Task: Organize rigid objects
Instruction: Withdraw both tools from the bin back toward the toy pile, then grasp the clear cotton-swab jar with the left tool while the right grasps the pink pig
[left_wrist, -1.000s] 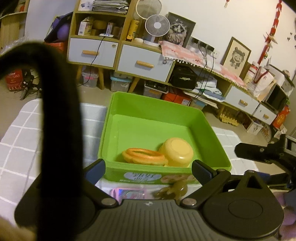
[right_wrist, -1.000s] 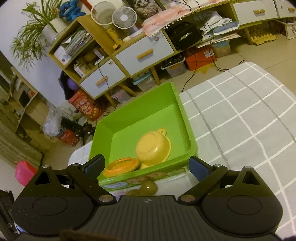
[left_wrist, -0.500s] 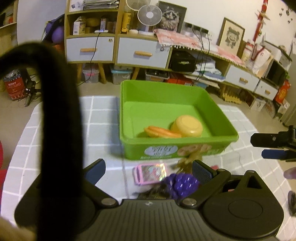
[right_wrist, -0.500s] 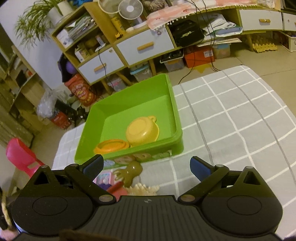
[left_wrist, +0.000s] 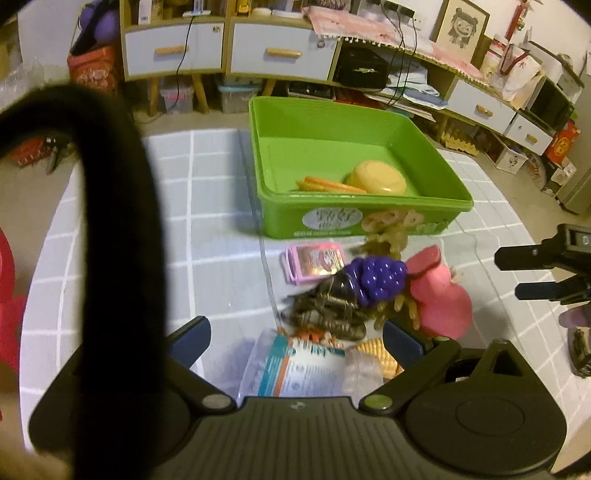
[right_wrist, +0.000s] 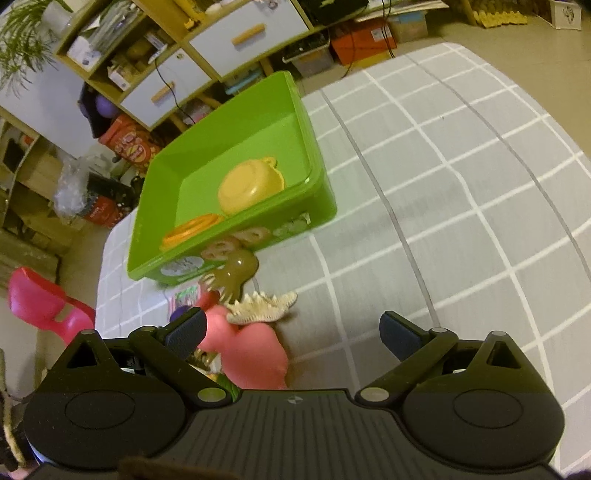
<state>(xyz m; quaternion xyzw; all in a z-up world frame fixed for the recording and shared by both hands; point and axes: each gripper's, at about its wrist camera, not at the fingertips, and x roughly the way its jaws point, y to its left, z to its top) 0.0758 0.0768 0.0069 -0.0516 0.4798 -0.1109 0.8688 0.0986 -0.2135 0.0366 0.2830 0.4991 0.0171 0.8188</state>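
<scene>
With both tools spread and empty, we should lower the left tool (left_wrist: 295, 332) squarely over the purple grapes (left_wrist: 380, 278), avoiding the tangled neighbours, then carry them into the green bin (left_wrist: 369, 218).

Checked grey tablecloth (right_wrist: 461, 177) covering table | wooden sideboard with pale drawers (left_wrist: 280, 55) behind table | framed picture (left_wrist: 461, 24) on sideboard top | pink plastic chair (right_wrist: 40, 306) beside table | potted plant (right_wrist: 18, 40) above shelving
</scene>
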